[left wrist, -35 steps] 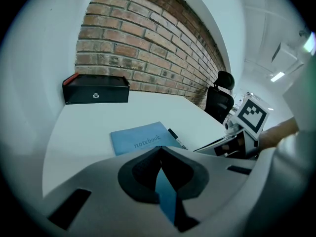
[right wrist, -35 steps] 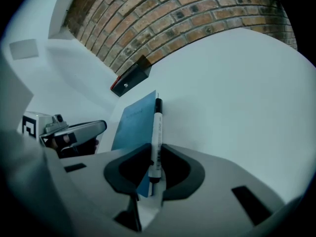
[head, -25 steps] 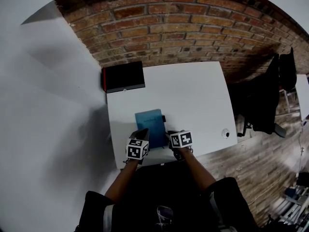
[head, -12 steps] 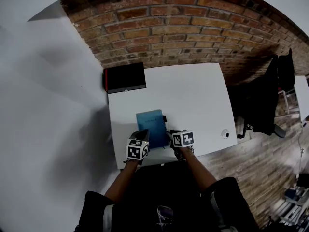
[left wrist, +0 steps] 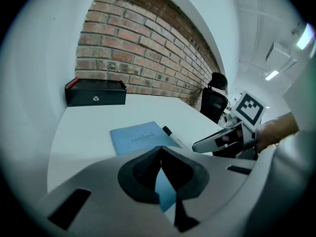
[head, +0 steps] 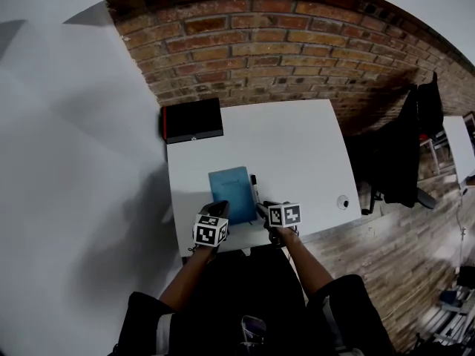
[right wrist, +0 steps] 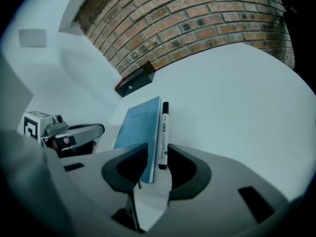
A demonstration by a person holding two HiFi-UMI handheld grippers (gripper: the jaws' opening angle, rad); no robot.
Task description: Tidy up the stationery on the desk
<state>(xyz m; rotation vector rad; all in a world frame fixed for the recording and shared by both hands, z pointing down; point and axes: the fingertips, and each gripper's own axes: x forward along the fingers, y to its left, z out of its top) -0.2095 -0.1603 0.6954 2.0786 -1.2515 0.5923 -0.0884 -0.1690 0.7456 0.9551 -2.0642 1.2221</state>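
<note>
Marker laid beside the notebook, release step

Right gripper (right wrist: 158, 155), jaws just spread, straddles the near end of the black marker (right wrist: 163, 127) without pressing. Left gripper (left wrist: 161, 150) is pressed together by the blue notebook (left wrist: 136, 138), lettered "notebook", mid-surface (head: 297, 147). Next, probably: back off, then square both toward the black box (head: 192, 119), upper left.

The left gripper (left wrist: 161, 149) and right gripper (right wrist: 157, 147) share a pale grey moulded shell. Each has black curved pads just behind the claw tips and a dark rectangular slot to either side. Behind each claw sits a white cube (head: 211, 230) with black square markers. The person wears dark sleeves (head: 145, 317); a pale stripe shows on the left one.
</note>
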